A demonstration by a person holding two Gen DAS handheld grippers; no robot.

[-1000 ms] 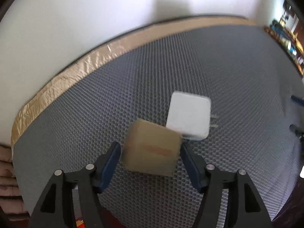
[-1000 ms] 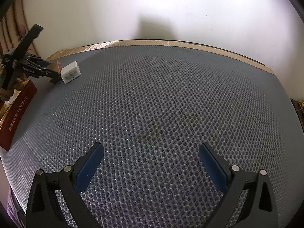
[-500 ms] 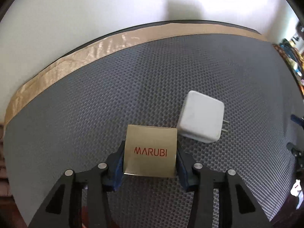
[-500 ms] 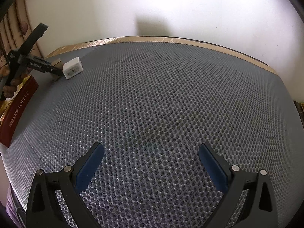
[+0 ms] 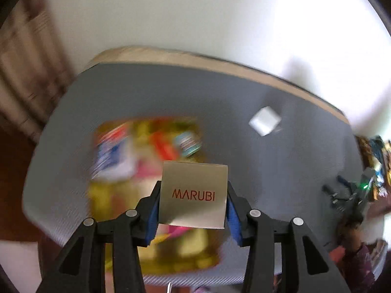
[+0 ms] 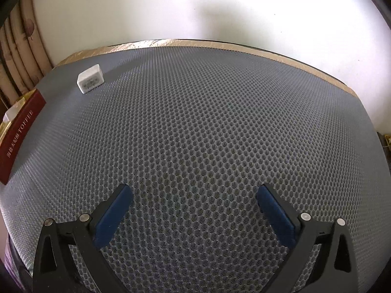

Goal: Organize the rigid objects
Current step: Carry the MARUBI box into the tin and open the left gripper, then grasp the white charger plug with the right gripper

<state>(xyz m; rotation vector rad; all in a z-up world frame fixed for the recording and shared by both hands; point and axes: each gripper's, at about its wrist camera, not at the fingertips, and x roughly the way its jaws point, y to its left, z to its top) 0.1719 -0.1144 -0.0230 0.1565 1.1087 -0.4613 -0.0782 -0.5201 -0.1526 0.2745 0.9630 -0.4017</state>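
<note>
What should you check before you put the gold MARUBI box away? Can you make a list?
1. Left tool is gripping the MARUBI box on both sides: ok.
2. Box sits level in the grip: ok.
3. Landing spot in the open box of colorful items below: cannot tell, too blurred.
4. White charger is well away from the open box: ok.
5. Right tool is open, empty and out of the way: ok.

White charger and open box on a grey mesh-covered counter

The counter, edged in tan tape, carried a white charger near its far left corner and a red-sided box at its left edge.
</note>
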